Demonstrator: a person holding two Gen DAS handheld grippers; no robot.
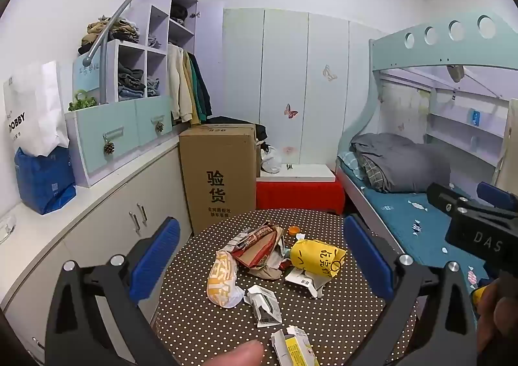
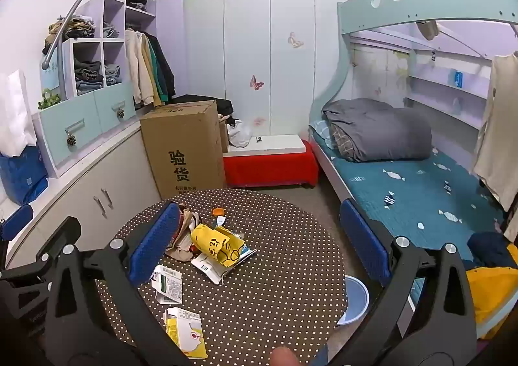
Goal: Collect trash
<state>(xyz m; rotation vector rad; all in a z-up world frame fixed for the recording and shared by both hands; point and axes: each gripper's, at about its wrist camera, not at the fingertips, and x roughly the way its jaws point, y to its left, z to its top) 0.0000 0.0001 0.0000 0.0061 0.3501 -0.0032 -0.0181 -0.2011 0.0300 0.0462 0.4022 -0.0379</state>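
Gaping wide, both grippers (image 1: 262, 256) (image 2: 259, 236) flank trash beyond a "DOBBY" bag (image 1: 32, 113) and "验货" carton (image 1: 217, 171).

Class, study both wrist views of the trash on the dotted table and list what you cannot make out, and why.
1. Yellow carton: left wrist view, cut off by the bottom edge.
2. Brown paper bag: right wrist view, partly hidden behind the right gripper's blue finger pad.
3. Blue basin: right wrist view, mostly hidden under the table.
4. Receipt print: too small to read.
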